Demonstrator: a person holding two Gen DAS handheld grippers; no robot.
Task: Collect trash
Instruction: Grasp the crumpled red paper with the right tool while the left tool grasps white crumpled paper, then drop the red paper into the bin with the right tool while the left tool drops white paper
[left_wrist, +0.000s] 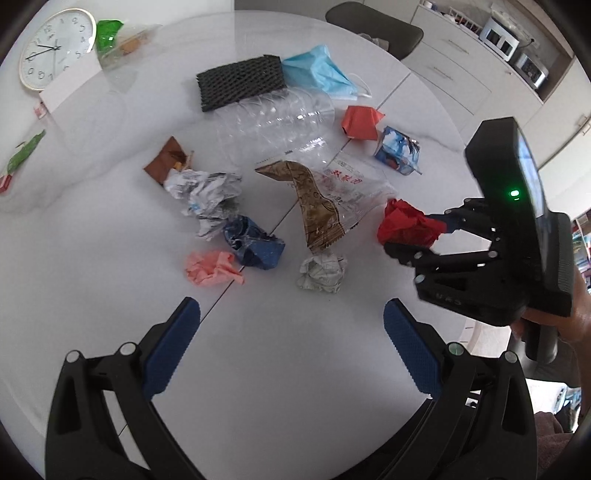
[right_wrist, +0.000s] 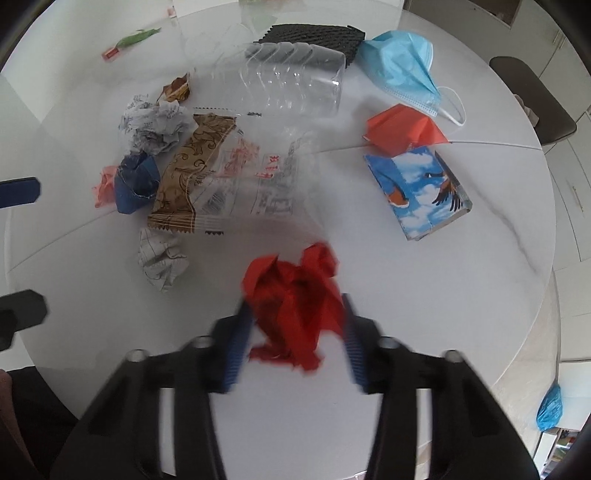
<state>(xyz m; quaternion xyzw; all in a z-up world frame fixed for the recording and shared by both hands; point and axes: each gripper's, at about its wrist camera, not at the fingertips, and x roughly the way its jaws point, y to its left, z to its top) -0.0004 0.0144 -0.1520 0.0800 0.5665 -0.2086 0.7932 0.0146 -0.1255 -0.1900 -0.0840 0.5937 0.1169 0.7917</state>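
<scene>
Nearest to us in the left wrist view, the left gripper (left_wrist: 291, 350) fills the lower frame with its blue pads spread wide and only bare white table (left_wrist: 277, 387) between them; it holds nothing.

Going left to right in that view, we see a wall clock (left_wrist: 57, 48) lying at the upper left, then a brown wrapper scrap (left_wrist: 164, 164) just beside a crumpled grey-printed paper (left_wrist: 207, 199). Below these lie a pink paper wad (left_wrist: 212, 267) touching a crushed dark blue wad (left_wrist: 255, 240). Toward the middle are a black foam net (left_wrist: 242, 81), a clear plastic bottle (left_wrist: 273, 122) on its side, a brown-patterned clear wrapper (left_wrist: 314, 199) and a small pale paper ball (left_wrist: 323, 273). Further right come a blue face mask (left_wrist: 321, 75), an orange folded paper (left_wrist: 360, 122) and a sky-printed carton (left_wrist: 397, 151). At the right edge the right gripper (left_wrist: 417, 236) reaches in from the side, and a hand (left_wrist: 565, 314) shows behind its body.

In the right wrist view we see what the left cannot: the right gripper (right_wrist: 295, 328) in the lower middle has its two blue pads closed in against the sides of the crumpled red paper (right_wrist: 295, 302), gripping it just above the table near its front edge. This view is blurred around the fingers. It also shows a blue bag (right_wrist: 550, 406) on the floor at the lower right, while the clock is out of its frame.
</scene>
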